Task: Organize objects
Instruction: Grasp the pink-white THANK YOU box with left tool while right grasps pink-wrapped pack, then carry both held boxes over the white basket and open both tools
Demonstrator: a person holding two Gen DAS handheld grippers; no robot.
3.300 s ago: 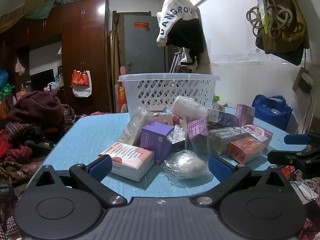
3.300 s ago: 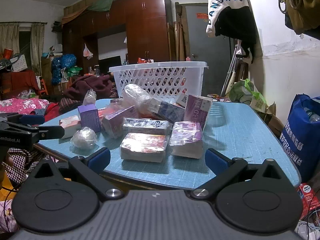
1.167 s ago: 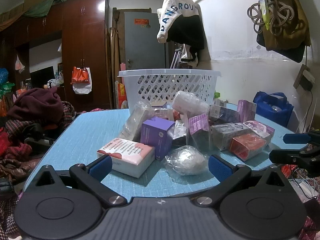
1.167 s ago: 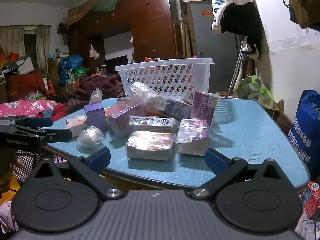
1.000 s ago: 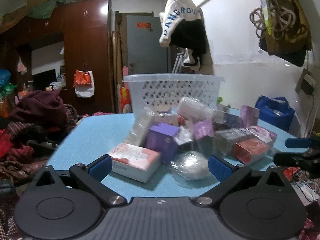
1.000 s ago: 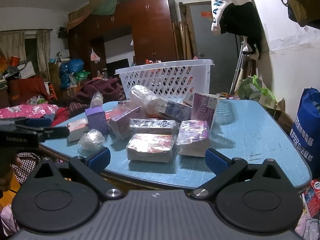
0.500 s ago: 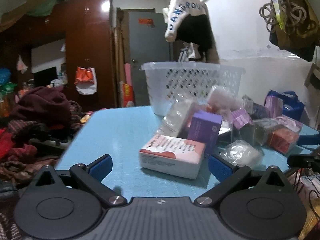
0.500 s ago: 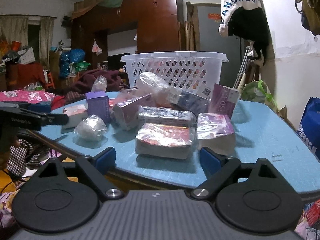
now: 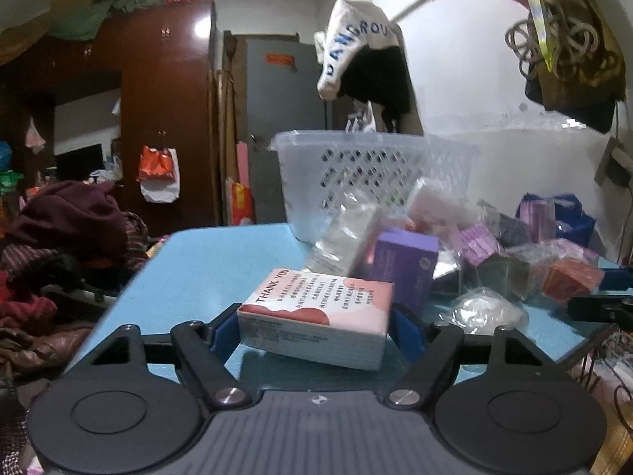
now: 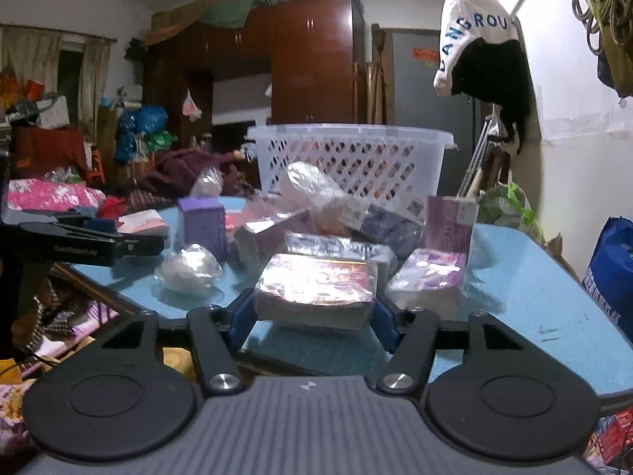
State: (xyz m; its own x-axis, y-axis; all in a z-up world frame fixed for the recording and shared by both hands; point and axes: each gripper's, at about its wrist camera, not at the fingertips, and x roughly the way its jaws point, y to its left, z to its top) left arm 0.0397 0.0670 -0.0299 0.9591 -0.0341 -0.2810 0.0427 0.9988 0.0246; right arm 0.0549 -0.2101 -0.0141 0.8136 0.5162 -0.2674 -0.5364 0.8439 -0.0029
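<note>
On a blue counter (image 9: 221,261) crowded with small packages, the left tongs (image 9: 314,326) have just been closing around a white-and-pink box printed "THANK YOU" (image 9: 316,312), whose two ends now sit against the blue pads, so the box reads as grasped where it lies at the counter's near edge, in front of the white slatted basket (image 9: 372,174) that stands at the far side. Just beyond the box, toward the basket, stands an upright purple carton (image 9: 403,265), and beside that a clear bag holding something white and crumpled (image 9: 486,310) rests on the counter. Farther right, seen from the other wrist, the right tongs (image 10: 312,322) have likewise just been closing on a flat red packet wrapped in glossy film (image 10: 316,291), its sides touching both pads, still resting on the counter in front of the basket (image 10: 348,158). A purple film-wrapped packet (image 10: 431,277) lies just beside it, with more wrapped boxes heaped between these and the basket.
</note>
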